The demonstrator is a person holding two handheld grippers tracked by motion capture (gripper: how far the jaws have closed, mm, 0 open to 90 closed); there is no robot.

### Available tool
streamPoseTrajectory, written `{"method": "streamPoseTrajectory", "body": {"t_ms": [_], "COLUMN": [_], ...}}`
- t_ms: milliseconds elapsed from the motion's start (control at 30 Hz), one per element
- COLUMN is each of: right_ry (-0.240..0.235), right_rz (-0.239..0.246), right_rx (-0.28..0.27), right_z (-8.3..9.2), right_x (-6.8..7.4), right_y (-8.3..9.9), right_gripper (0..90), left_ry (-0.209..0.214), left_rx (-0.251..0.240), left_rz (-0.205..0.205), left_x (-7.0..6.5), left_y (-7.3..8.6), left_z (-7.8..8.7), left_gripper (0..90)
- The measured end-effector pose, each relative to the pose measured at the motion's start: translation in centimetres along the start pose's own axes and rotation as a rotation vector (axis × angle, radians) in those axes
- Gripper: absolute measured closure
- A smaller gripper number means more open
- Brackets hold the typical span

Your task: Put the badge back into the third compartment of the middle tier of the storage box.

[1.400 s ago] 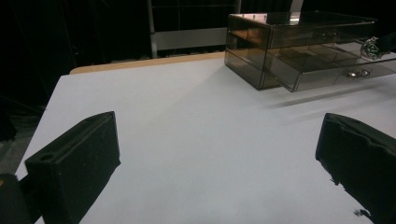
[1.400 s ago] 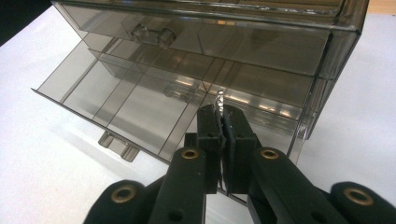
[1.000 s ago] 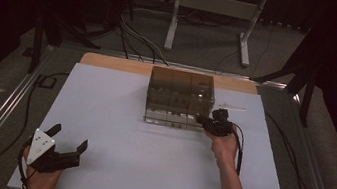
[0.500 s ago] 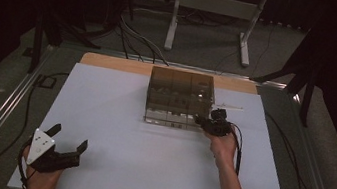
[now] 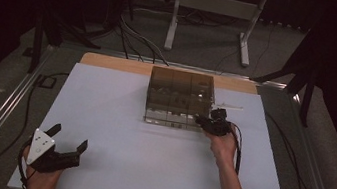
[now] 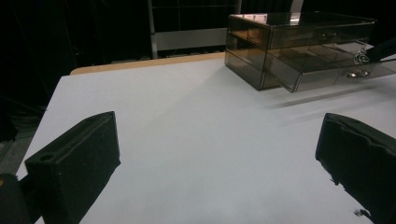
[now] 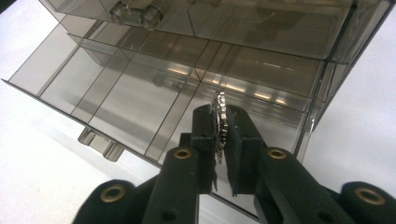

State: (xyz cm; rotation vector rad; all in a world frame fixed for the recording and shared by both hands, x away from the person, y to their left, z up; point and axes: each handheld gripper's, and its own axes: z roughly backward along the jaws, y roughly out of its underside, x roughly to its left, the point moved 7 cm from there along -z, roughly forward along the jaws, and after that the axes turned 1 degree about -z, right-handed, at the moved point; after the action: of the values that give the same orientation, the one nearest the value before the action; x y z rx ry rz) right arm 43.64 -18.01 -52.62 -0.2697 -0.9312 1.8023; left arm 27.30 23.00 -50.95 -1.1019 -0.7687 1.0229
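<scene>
Two jaws of your right gripper (image 7: 219, 122) pinch a silvery chain (image 7: 220, 116) above the pulled-out drawer (image 7: 140, 100), lower centre, ready for dropping; left gripper (image 5: 65, 146) gapes idle.

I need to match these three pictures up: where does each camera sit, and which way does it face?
High view: above the table's near side, facing forward and down; forearms, left gripper, right gripper.
Left gripper view: on the left gripper, looking across the table between open jaws.
Right gripper view: down into the open drawer, jaws around a small metal piece.
All share the drawer box.
</scene>
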Motion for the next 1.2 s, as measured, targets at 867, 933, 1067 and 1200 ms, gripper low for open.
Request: {"method": "streamPoseTrajectory", "body": {"t_ms": [867,933,1067,1200], "right_ry": [0.056,0.063,0.064,0.052], "right_rz": [0.040,0.042,0.044,0.046], "right_rx": [0.016,0.015,-0.005,-0.020], "right_z": [-0.40,-0.37,-0.18,0.08], "right_x": [0.01,0.00,0.07,0.26], "right_y": [-0.02,-0.05,-0.24,-0.40], "right_gripper": [68.6,65.9,58.3,50.9], "left_ry": [0.002,0.001,0.001,0.000], "left_rx": [0.002,0.003,0.003,0.001], "left_rz": [-0.002,-0.003,-0.002,-0.001], "left_x": [0.01,-0.01,0.01,0.03], "left_y": [0.07,0.06,0.07,0.05], "left_z": [-0.08,-0.08,-0.08,-0.04], "left_gripper": [0.7,0.7,0.7,0.7]}}
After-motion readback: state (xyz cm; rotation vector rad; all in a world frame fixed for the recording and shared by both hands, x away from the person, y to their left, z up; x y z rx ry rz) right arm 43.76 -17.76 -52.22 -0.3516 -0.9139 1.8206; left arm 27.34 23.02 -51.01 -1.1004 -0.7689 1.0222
